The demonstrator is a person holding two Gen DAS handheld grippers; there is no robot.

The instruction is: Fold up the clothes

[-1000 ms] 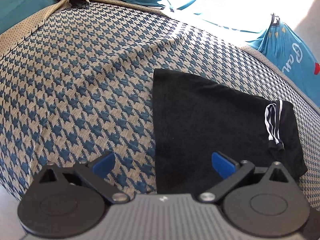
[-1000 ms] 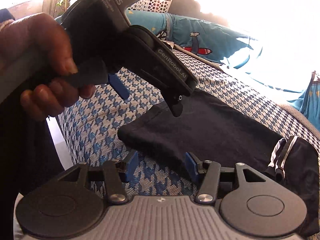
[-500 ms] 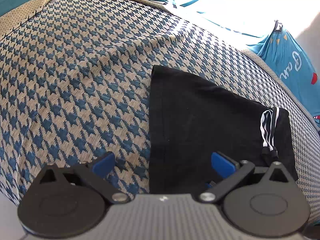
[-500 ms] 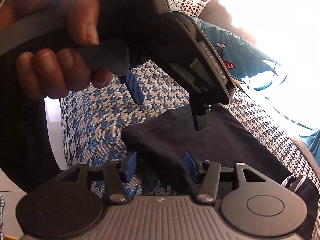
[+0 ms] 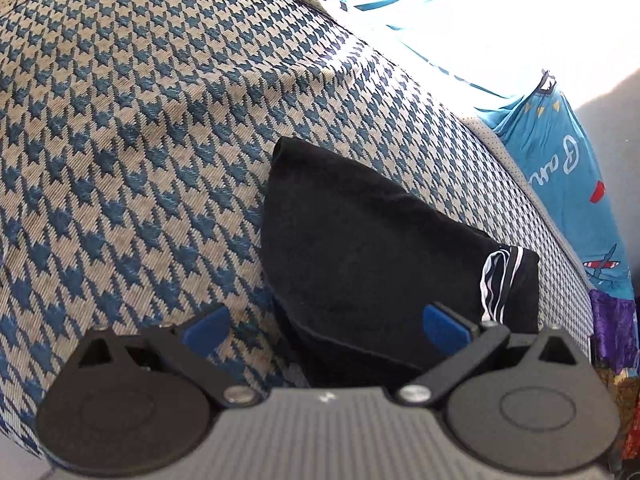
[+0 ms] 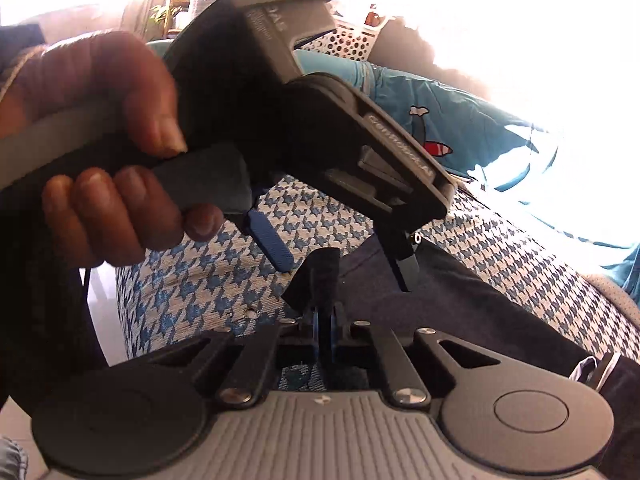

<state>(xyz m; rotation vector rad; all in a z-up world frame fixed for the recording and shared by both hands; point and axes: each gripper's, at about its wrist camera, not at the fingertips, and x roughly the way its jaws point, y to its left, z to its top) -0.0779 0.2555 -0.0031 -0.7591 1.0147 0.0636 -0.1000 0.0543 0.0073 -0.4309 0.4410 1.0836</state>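
The black garment [image 5: 360,240] lies on a blue-and-beige houndstooth cushion [image 5: 140,140], partly folded, with a black-and-white striped drawstring [image 5: 498,280] at its right end. Its near corner is lifted off the cushion into a small peak. The right tool [image 6: 323,326] is clamped tight on that corner. The left tool [image 5: 322,322] hangs wide open over the garment's near edge, gripping nothing, held by a hand [image 6: 108,140].

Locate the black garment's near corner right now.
Right wrist view, low centre: the black garment's corner is pinched in the shut right gripper, lifted off the houndstooth cushion, just below the open left gripper.
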